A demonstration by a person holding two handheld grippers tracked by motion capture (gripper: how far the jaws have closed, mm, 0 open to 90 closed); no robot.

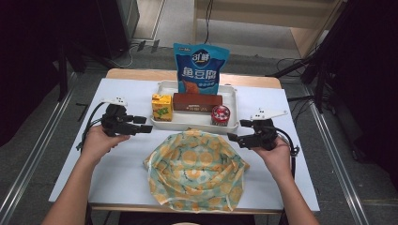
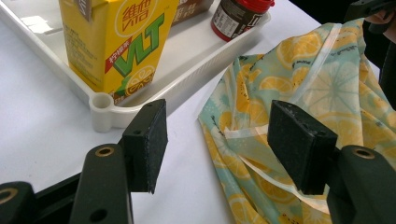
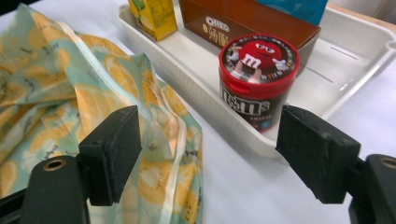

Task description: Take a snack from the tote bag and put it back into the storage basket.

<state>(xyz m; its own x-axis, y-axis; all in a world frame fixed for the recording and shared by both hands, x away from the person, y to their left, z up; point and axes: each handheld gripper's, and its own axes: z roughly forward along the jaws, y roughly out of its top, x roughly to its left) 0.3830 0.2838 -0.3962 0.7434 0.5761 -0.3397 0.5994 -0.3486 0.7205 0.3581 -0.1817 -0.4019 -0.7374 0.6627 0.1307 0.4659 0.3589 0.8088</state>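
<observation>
High view is showing a person's two hands, each holding a gripper, poised at either side of a lemon-patterned bag (image 1: 196,168) that is lying crumpled on the white surface (image 1: 122,178).

Starting at the left, the left gripper (image 1: 141,124) is hovering with its jaws standing wide and gripping nothing. In the left gripper view, the bag's rim is lying just beyond and partly between those jaws, toward the right-hand jaw, while the corner of the white tray (image 2: 100,105) and the yellow drink carton (image 2: 114,39) are sitting just beyond the left-hand jaw.

Moving right, the tray (image 1: 230,96) is carrying the carton, a brown biscuit box (image 1: 197,101), a red-lidded candy tub (image 1: 220,115) and a blue snack packet (image 1: 200,68) standing at the back.

At the far right, the right gripper (image 1: 238,132) is also hanging with its jaws wide and holding nothing. In the right gripper view, the bag's edge (image 3: 154,116) is lying beside the left-hand jaw, and the tub (image 3: 258,79) is standing beyond the gap, nearer the right-hand jaw.

Judging by this, the work is looking barely begun: all four goods are sitting in the tray, the bag is looking empty and ungrasped, so opening the bag and loading it are both remaining.
</observation>
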